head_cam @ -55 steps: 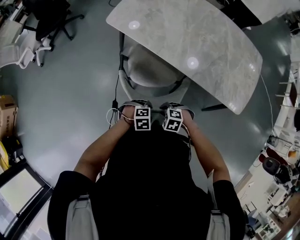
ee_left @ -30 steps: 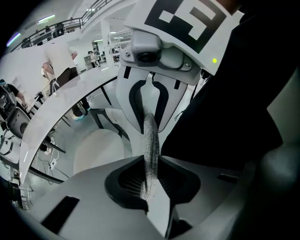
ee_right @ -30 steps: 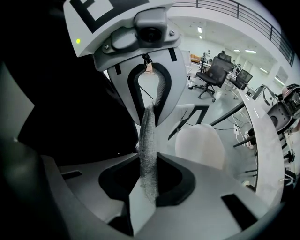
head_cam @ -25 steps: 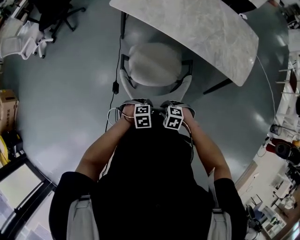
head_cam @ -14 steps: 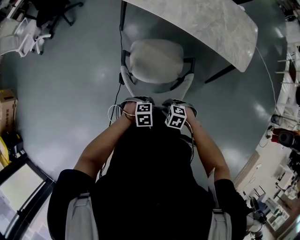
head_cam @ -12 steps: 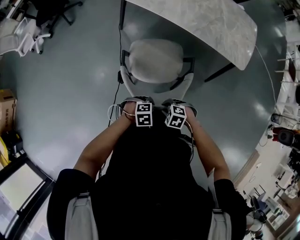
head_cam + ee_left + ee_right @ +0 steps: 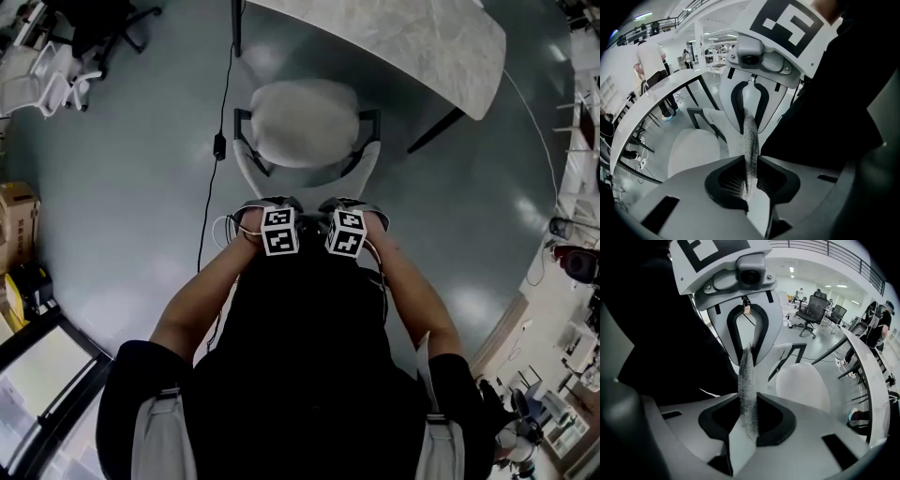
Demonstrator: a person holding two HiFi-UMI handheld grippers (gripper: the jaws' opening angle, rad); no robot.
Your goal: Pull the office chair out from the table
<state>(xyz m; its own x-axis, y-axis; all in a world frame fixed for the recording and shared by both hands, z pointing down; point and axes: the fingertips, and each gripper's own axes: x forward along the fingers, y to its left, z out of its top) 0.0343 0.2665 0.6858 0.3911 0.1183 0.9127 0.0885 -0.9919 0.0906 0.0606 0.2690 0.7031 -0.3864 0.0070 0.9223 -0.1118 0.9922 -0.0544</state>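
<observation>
Separation had grown since the earliest frame: the office chair [image 7: 305, 122], then half under the table [image 7: 412, 37], sat upper centre of the head view, its seat clear of the tabletop. Your left gripper [image 7: 749, 180] and right gripper [image 7: 747, 420] each pinched the mesh top edge of the backrest [image 7: 750, 136], jaws clamped on it. I judged the pull nearly done; next you needed to stop the roll, then release.

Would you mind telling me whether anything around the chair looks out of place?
One thing: a black cable with a small block on it trails loose across the floor just beside the office chair, where it might catch the chair's base. Otherwise nothing stands out.
</observation>
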